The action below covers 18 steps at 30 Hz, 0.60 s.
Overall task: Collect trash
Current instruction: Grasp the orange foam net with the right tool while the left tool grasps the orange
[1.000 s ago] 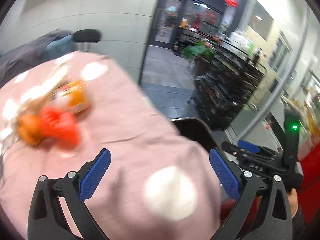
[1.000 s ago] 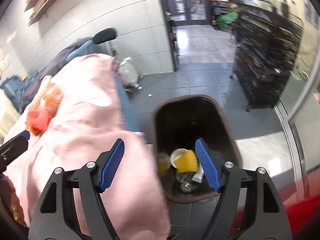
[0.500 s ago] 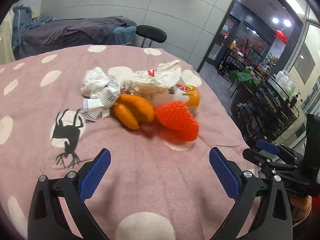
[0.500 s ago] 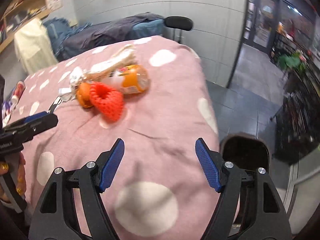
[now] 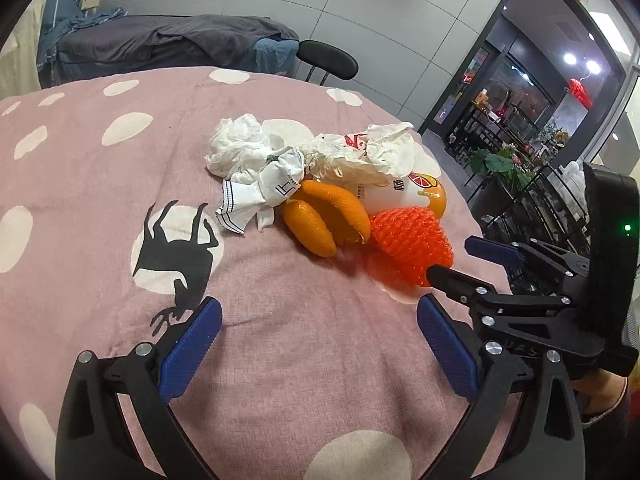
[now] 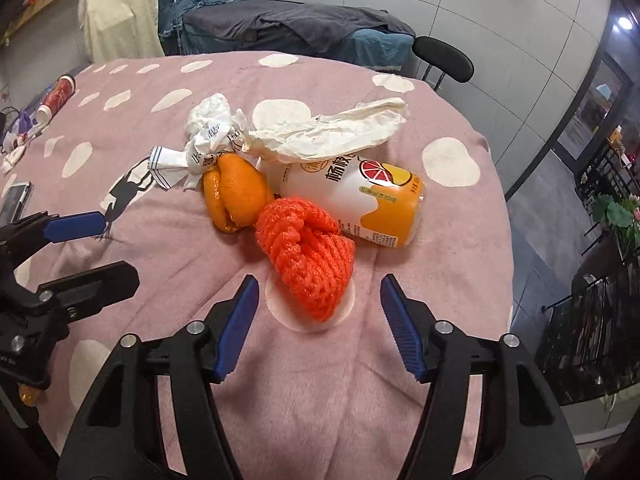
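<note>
Trash lay in one heap near the middle of the round table under its pink cloth with white dots (image 6: 400, 380), and we worked through it by size. Largest was the white and orange drink bottle with a grapefruit picture (image 6: 360, 196), lying on its side at the right of the heap. Across its far side rested the long crumpled cream paper wrapper (image 6: 332, 132). Nearest us sat the orange-red foam fruit net (image 6: 308, 256), touching the bottle. Left of the net were the curled orange peels (image 6: 236, 192), and beyond them the twisted white printed wrapper (image 6: 200, 152) and the crumpled white tissue (image 5: 240, 144).

Our right gripper (image 6: 316, 320) hung just short of the net with its blue pads apart; the jaws had just been narrowing, yet they pressed on nothing and only the net's near tip lay between them. Our left gripper (image 5: 316, 344) was spread wide over bare cloth, gripping nothing, near the black deer print (image 5: 176, 256). Far left, a red and white can (image 6: 56, 96) lay at the table's edge.
</note>
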Motion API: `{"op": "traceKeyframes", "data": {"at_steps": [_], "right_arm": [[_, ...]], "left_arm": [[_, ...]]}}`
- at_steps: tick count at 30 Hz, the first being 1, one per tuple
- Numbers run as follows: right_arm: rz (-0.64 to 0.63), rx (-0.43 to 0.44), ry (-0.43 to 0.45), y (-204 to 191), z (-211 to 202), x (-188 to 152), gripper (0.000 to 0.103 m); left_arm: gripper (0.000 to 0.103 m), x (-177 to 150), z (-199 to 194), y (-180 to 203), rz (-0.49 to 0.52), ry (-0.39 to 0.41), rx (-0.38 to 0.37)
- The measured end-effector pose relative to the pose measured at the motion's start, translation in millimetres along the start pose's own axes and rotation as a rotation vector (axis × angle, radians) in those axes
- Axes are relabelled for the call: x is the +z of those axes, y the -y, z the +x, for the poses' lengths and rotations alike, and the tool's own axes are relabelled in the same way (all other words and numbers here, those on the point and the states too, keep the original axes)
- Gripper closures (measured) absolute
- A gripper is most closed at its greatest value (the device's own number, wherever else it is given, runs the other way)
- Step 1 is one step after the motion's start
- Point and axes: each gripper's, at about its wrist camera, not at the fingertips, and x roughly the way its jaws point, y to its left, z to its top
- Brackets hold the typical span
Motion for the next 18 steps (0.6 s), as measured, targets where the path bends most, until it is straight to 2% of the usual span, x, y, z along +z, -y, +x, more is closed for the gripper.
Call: {"op": "traceKeyframes", "data": {"at_steps": [1, 3, 5, 8, 14, 18], "right_arm": [[-0.007, 0.005, -0.016, -1.5, 6.2, 2.9, 0.047], [-0.021, 0.0, -0.038, -3.2, 17.6, 6.9, 0.058], [-0.014, 0.003, -0.054, -0.9, 25.3, 8.6, 0.083], [-0.01, 0.007, -0.046, 2.3, 21.8, 7.8, 0.091], [0.026, -0.006, 0.012, 12.2, -7.2, -2.4, 0.092], [0.065, -0.001, 0.045, 20.0, -24.3, -9.7, 0.092]], "left_arm": [[0.009, 0.6, 1.1, -2.1, -0.004, -0.001, 0.0], [0.01, 2.5, 3.1, -4.6, -0.013, -0.007, -0.013], [0.011, 4.8, 6.8, -5.5, -0.026, -0.019, -0.031], [0.014, 10.0, 14.1, -2.0, -0.012, -0.031, -0.041], [0.018, 26.0, 41.5, 5.1, -0.049, -0.064, -0.078], [0.023, 37.5, 61.7, 10.0, -0.085, -0.074, -0.077]]}}
